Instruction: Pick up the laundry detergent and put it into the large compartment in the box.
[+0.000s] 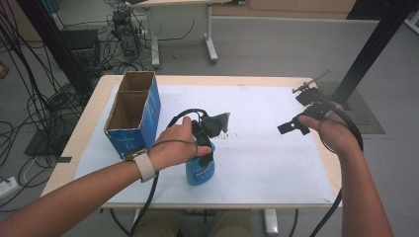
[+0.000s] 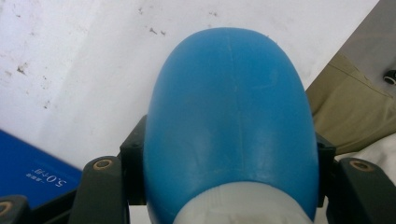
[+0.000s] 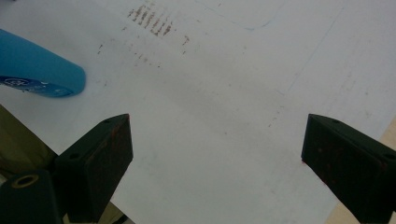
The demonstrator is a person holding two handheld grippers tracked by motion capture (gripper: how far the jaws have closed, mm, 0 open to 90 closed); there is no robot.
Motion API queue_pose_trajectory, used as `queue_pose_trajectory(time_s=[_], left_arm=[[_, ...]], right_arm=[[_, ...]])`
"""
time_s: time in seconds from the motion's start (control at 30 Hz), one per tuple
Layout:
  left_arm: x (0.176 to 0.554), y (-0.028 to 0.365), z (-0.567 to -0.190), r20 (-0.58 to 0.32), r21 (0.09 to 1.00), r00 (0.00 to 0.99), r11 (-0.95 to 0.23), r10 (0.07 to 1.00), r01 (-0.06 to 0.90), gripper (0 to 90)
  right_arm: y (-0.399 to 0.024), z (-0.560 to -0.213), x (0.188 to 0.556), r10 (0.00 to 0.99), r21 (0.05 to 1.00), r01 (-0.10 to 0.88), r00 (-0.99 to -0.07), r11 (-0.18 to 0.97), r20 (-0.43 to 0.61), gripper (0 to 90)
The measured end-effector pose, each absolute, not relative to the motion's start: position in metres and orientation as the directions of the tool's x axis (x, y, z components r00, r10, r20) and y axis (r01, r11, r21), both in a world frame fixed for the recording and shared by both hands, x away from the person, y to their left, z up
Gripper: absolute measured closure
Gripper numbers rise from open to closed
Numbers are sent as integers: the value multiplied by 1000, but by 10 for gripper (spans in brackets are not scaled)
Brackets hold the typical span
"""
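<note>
While my left gripper [image 1: 202, 143] clamps the smooth, rounded blue plastic bottle [image 1: 200, 170] upright near the cardboard box [image 1: 133, 111], my right gripper [image 1: 301, 121] hovers with jaws spread. Both sit over scuffed white paper [image 1: 257, 148] on the wooden table [image 1: 94, 98].

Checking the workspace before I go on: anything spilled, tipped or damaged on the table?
Nothing spilled or tipped. The blue bottle stands upright, clamped by the left gripper; the cardboard box is upright. The white sheet has brownish smudges.
</note>
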State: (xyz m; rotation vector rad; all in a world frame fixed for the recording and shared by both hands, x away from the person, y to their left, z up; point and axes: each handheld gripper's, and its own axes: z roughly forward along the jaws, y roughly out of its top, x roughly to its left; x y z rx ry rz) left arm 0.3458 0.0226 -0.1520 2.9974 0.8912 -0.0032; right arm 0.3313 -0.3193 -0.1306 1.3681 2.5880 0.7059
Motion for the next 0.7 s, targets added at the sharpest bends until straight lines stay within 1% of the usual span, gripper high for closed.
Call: queue_pose_trajectory(time_s=[0.7], left_arm=[[347, 22, -152, -7, 9, 838, -838, 546, 546, 385]], right_arm=[[-321, -132, 332, 809, 460, 749, -579, 477, 103, 87]])
